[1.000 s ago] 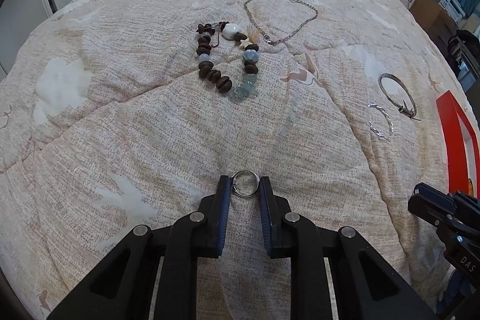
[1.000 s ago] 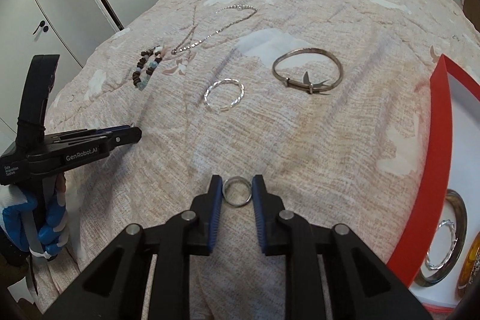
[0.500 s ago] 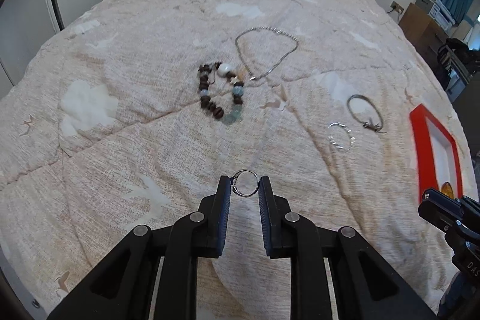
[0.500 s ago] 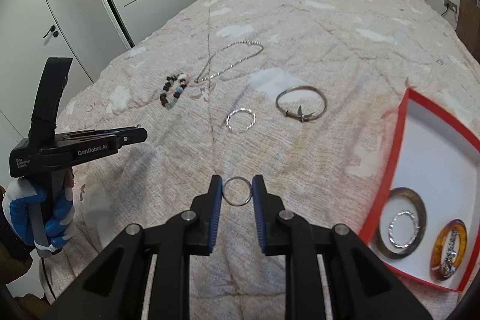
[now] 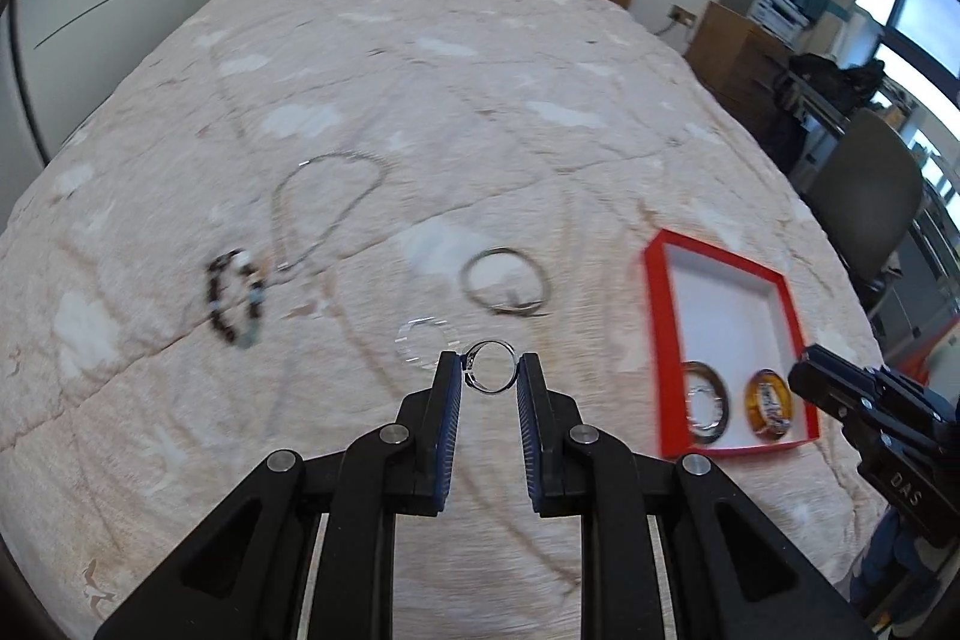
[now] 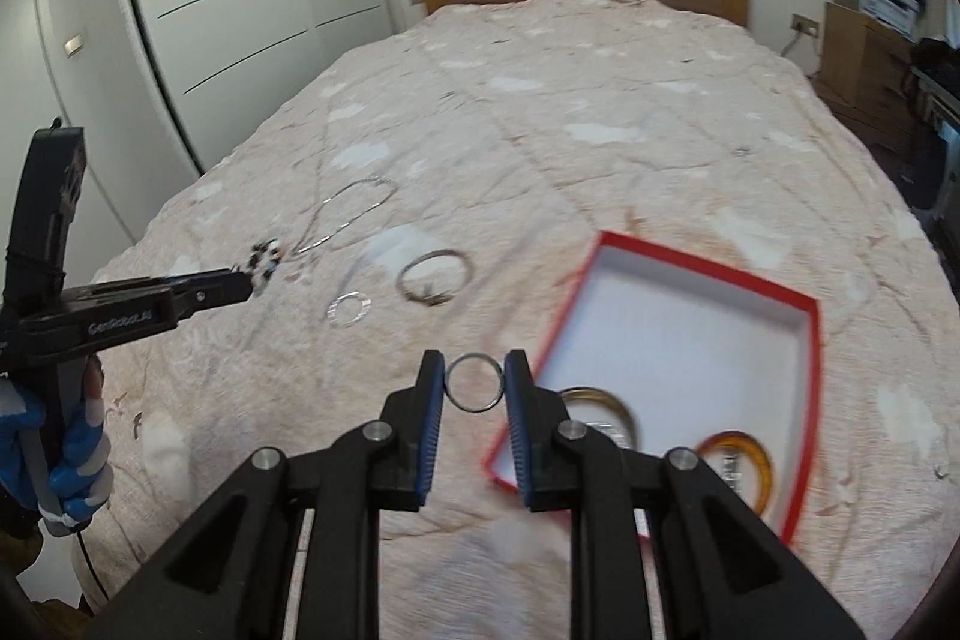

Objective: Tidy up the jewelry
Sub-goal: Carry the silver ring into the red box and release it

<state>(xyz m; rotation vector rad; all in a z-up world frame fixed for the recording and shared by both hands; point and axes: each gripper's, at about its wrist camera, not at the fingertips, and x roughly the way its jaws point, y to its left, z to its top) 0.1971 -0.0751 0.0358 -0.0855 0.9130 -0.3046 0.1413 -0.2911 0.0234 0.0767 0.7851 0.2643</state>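
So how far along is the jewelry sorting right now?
Partly done. The red box already holds two bangles, a dark one and an amber one. In hand: the left gripper pinches a ring, and the right gripper pinches another ring, near the box. Left on the bedspread: beaded bracelet, chain necklace, metal bangle and thin silver hoop.

Black tool (image 5: 489, 376) – blue pads (image 5: 451, 403), silver screws; blue-white glove (image 6: 66, 466).
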